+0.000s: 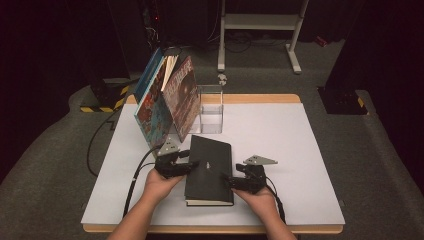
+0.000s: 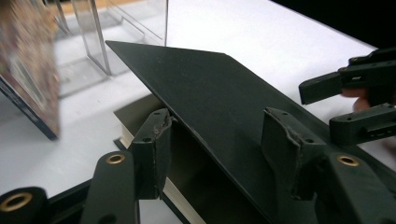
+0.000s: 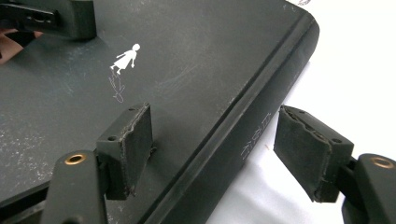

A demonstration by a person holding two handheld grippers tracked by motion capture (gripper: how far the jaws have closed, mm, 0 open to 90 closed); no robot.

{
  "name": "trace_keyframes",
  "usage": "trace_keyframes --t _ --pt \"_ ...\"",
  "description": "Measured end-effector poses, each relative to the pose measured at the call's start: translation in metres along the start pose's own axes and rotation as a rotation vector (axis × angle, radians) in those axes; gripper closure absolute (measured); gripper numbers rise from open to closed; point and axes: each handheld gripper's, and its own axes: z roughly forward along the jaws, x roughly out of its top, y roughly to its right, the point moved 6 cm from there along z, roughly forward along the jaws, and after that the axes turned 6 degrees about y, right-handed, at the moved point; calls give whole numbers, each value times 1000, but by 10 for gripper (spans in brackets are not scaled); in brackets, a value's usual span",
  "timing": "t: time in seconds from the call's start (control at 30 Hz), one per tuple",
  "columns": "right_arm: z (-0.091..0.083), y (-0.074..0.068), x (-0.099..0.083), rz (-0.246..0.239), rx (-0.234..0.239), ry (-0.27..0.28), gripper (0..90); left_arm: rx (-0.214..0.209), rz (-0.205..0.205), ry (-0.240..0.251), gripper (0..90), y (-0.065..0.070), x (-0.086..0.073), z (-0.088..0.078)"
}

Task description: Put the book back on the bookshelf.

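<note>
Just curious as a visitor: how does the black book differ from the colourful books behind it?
The black book lies flat on the table; the colourful books stand leaning. The black book's cover is plain and dark; the colourful books' covers carry pictures. Grippers flank the black book; the colourful books are untouched.

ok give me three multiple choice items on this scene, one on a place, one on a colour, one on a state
1. Where does the book lie?
A. on the table, between the two tongs
B. inside the clear stand
C. on the floor

2. What colour is its cover?
A. red
B. black
C. white

3. How does its front cover stand at the left tongs?
A. flat shut
B. torn off
C. lifted off the pages

A: the high view shows it between left and right tongs.
B: every view shows black.
C: the left gripper view shows pages under the raised edge.
</note>
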Motion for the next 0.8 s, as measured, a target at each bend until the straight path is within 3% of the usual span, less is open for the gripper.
trace_keyframes --t 0.2,0.43,0.57,0.73,0.8 --pt "1 -1 -2 -8 0 5 280 -23 -40 -14 437 -8 -5 0" --pt "0 -2 -2 -10 -1 7 285 -28 -66 6 449 -4 -2 4" --pt "-1 -2 -2 -13 0 9 285 -53 -76 29 525 -1 3 1" --pt "-2 -2 -1 -18 1 10 285 -71 -20 52 545 4 4 -2" --pt "-3 -3 -1 -20 -1 7 285 -75 -30 55 546 4 4 -3"
